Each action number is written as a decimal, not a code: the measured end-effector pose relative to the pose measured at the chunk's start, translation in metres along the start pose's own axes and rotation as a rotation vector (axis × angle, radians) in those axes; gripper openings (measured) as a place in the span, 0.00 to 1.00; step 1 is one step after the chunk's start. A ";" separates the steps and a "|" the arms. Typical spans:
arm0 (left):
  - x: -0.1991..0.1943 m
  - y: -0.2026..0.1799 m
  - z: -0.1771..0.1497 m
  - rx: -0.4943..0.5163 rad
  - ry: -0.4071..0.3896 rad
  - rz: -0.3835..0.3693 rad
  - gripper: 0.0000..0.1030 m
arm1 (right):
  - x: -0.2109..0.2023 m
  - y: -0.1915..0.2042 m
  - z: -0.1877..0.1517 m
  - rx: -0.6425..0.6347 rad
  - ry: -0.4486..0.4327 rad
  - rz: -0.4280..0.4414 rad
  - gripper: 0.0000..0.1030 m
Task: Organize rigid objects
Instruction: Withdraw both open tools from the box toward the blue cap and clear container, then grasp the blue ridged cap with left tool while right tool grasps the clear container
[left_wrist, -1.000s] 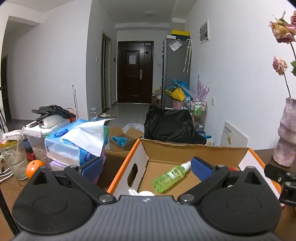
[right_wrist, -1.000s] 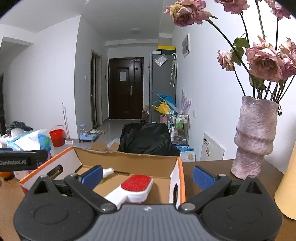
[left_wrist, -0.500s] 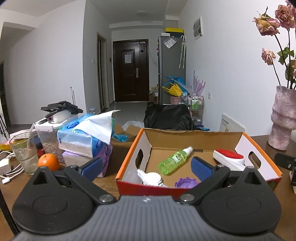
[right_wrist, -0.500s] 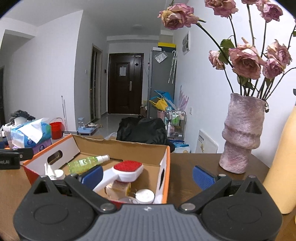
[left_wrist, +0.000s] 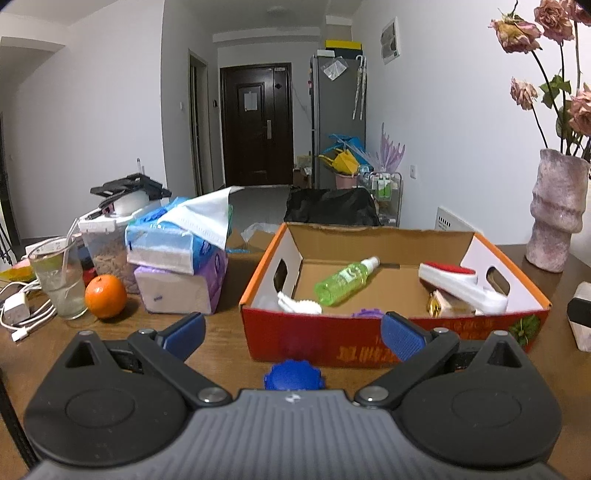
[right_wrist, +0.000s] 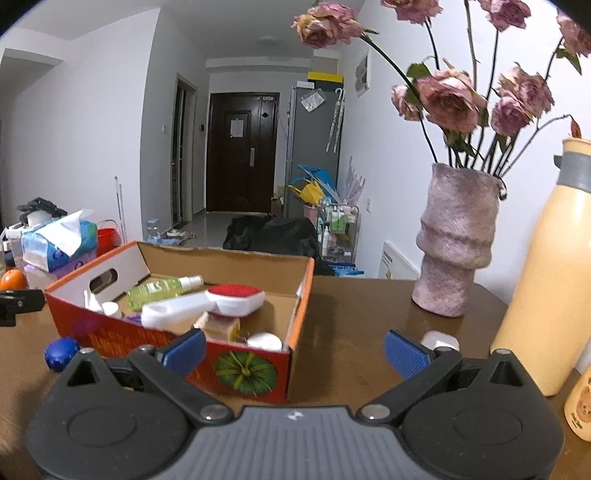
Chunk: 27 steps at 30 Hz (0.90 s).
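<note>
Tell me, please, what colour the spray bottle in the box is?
Translucent green spray bottle, clearest in the left wrist view.

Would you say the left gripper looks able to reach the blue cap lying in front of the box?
Probably yes: the left gripper is open, and the blue cap lies on bare table between its fingers, just short of the cardboard box.

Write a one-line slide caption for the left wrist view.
Open left gripper faces a blue cap on the table, before a box holding a spray bottle and brush.
</note>
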<state>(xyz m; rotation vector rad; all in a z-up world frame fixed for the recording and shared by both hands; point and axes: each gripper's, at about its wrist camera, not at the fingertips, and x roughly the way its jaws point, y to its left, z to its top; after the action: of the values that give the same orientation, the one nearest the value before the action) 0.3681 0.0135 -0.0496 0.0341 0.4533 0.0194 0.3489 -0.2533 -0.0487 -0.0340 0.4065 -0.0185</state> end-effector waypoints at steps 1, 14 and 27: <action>-0.001 0.000 -0.002 0.001 0.006 0.001 1.00 | -0.001 -0.002 -0.002 0.001 0.007 -0.006 1.00; -0.016 0.005 -0.027 -0.006 0.073 0.019 1.00 | -0.016 -0.027 -0.030 0.030 0.075 -0.078 1.00; -0.016 0.001 -0.042 0.000 0.119 0.005 1.00 | -0.037 -0.042 -0.055 0.076 0.102 -0.131 1.00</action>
<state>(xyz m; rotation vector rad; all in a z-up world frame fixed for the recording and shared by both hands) 0.3355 0.0150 -0.0805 0.0343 0.5724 0.0259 0.2930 -0.2964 -0.0829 0.0151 0.5045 -0.1653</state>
